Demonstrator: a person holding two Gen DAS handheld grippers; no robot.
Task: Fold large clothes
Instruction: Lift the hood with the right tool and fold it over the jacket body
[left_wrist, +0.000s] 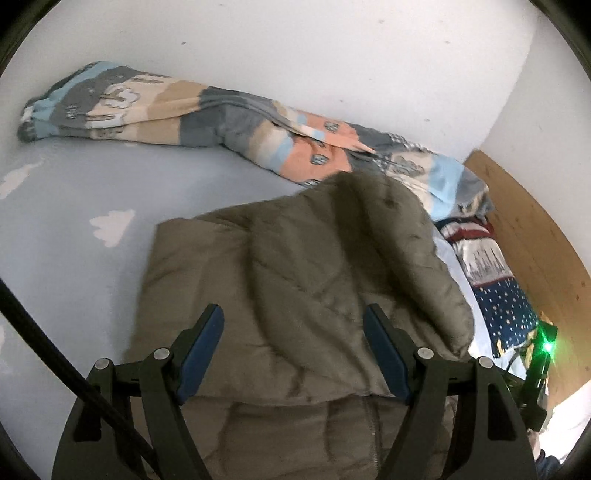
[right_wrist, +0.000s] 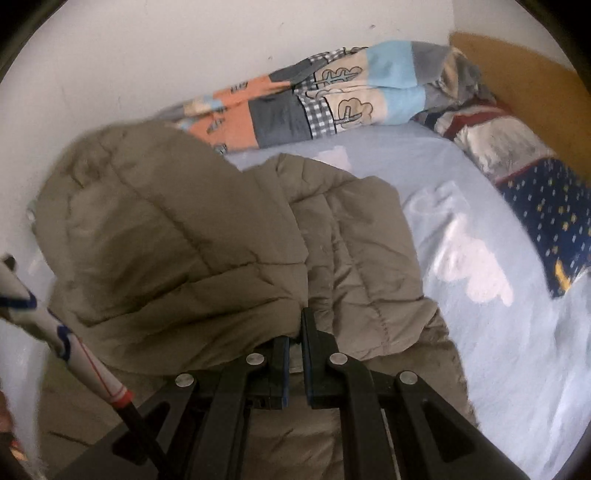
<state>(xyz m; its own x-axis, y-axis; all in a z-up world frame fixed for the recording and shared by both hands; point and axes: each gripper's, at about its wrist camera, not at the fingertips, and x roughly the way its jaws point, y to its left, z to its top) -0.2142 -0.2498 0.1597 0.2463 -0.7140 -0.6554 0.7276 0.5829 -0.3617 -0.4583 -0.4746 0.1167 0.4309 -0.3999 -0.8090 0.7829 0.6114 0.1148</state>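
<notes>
Right wrist view shows the right gripper (right_wrist: 295, 343), jaws clamped on an olive quilted puffer jacket (right_wrist: 207, 236) mid-fold on the pale blue bed sheet (right_wrist: 491, 354), while the left gripper (left_wrist: 293, 347) hovers wide open, apparently poised to pin the fold.

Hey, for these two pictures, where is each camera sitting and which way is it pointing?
Left wrist: sits on the left tongs, looking forward and down across the olive jacket on the bed toward the wall; its open tongs and a black cable show.
Right wrist: sits on the right tongs, shut on a jacket fold, facing the headboard corner.
Shared: jacket, patterned blanket, pillow.
</notes>
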